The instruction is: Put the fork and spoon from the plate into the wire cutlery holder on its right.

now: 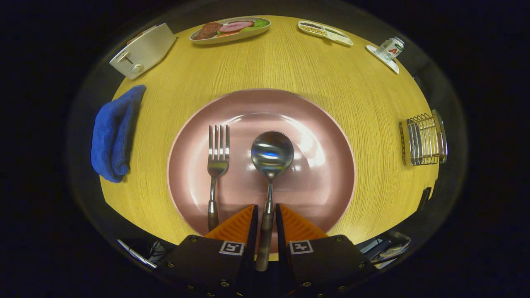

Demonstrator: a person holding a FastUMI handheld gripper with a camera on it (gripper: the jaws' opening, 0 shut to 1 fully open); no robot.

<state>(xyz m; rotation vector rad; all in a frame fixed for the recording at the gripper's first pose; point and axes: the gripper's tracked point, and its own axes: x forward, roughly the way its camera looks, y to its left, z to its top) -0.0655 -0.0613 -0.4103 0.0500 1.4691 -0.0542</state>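
A pink plate (323,136) lies on the wooden table just ahead of my fingers. On it rest a steel fork (217,161) to the left and a steel spoon (272,155) beside it, bowls and tines pointing away. The spoon's dark handle runs back between my two fingers, and my gripper (266,211) is shut on the spoon's handle, both pads pressing its sides. The fork's handle ends just left of my left finger, untouched. The wire cutlery holder (424,140) stands far to the right of the plate, near the table's edge.
A blue cloth (114,132) lies left of the plate. Beyond it stands a white toaster (143,51). At the back are an oval dish of food (230,30), a narrow divided tray (325,32) and a small bottle on a saucer (389,49).
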